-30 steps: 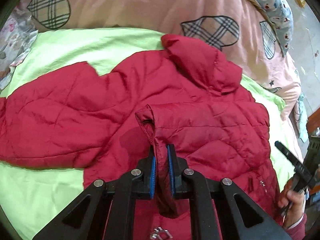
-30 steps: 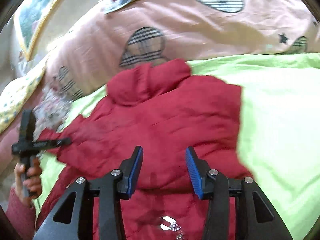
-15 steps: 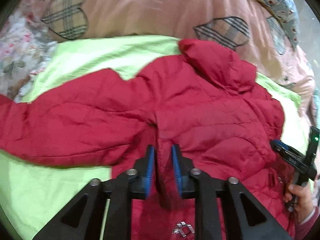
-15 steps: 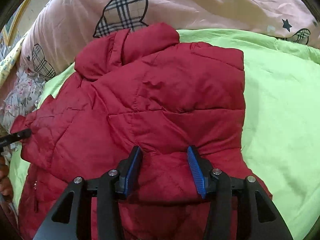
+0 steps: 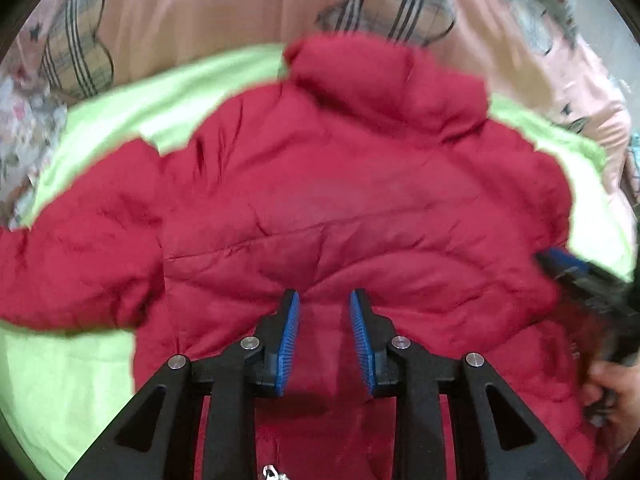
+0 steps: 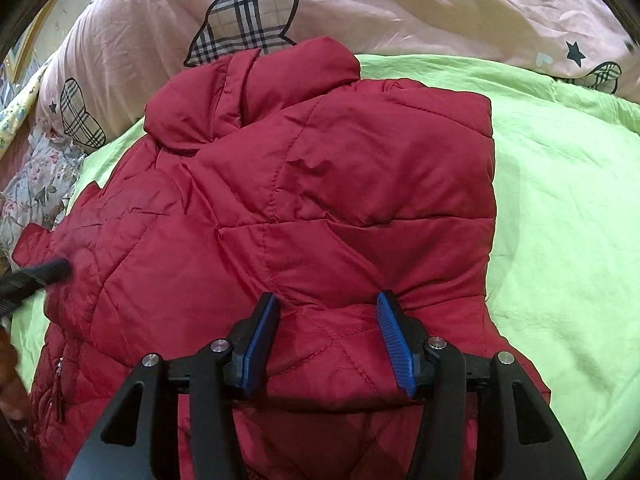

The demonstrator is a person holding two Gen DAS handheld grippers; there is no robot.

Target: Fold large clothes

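A red quilted jacket [image 5: 340, 200] lies spread on a lime-green sheet [image 5: 72, 360], collar toward the pink quilt. One sleeve stretches out to the left in the left wrist view [image 5: 80, 264]. My left gripper [image 5: 324, 300] is open and empty, low over the jacket's middle. In the right wrist view the jacket [image 6: 320, 200] has its right side folded in, with a straight edge on the right. My right gripper [image 6: 328, 304] is open and empty just above the jacket's lower part. The right gripper also shows at the right edge of the left wrist view [image 5: 580, 276].
A pink quilt with plaid hearts [image 6: 400, 8] lies behind the jacket. Floral fabric [image 6: 36, 184] lies at the left. Bare green sheet [image 6: 560, 220] spreads to the right of the jacket. The left gripper's tip [image 6: 36, 274] enters at the left edge.
My left gripper has let go of the jacket fold it pinched and opened. The fold now lies flat. Both grippers have moved closer over the jacket.
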